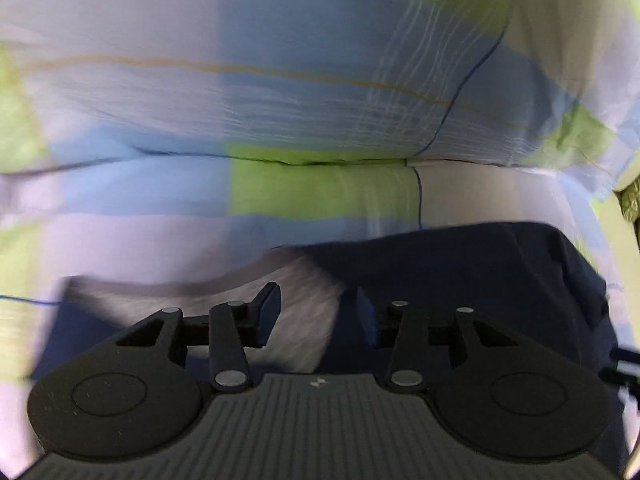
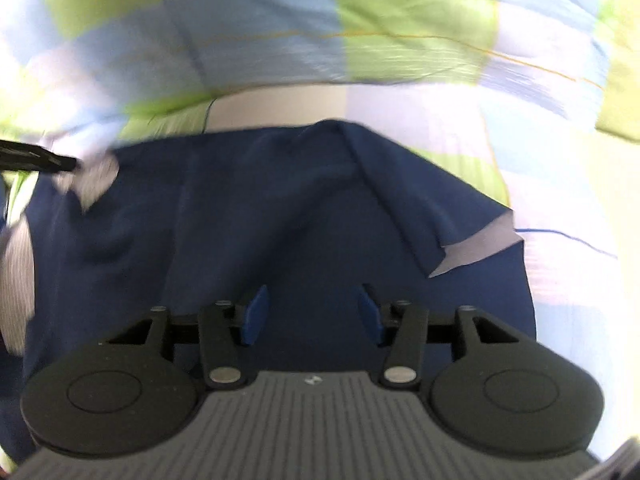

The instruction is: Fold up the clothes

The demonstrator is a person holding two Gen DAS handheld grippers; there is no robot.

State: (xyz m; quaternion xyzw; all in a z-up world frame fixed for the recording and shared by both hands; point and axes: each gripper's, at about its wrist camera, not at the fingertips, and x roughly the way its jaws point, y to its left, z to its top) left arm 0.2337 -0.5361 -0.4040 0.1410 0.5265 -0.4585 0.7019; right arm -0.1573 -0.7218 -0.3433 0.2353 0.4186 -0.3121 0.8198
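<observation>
A dark navy garment (image 2: 248, 216) with a pale grey striped lining lies on a bed sheet of blue, green and lilac blocks (image 2: 400, 32). In the left wrist view the garment (image 1: 480, 272) fills the lower right, with its grey inner side (image 1: 304, 312) turned up between the fingers. My left gripper (image 1: 316, 312) is open just above the cloth. My right gripper (image 2: 312, 312) is open over the navy cloth, holding nothing. A turned-up corner (image 2: 480, 244) shows the pale lining. Both views are motion-blurred.
The checked sheet (image 1: 280, 80) covers the whole bed, with a fold line across it (image 1: 320, 162). The tip of the other gripper (image 2: 36, 158) shows at the left edge of the right wrist view, near a grey patch of cloth.
</observation>
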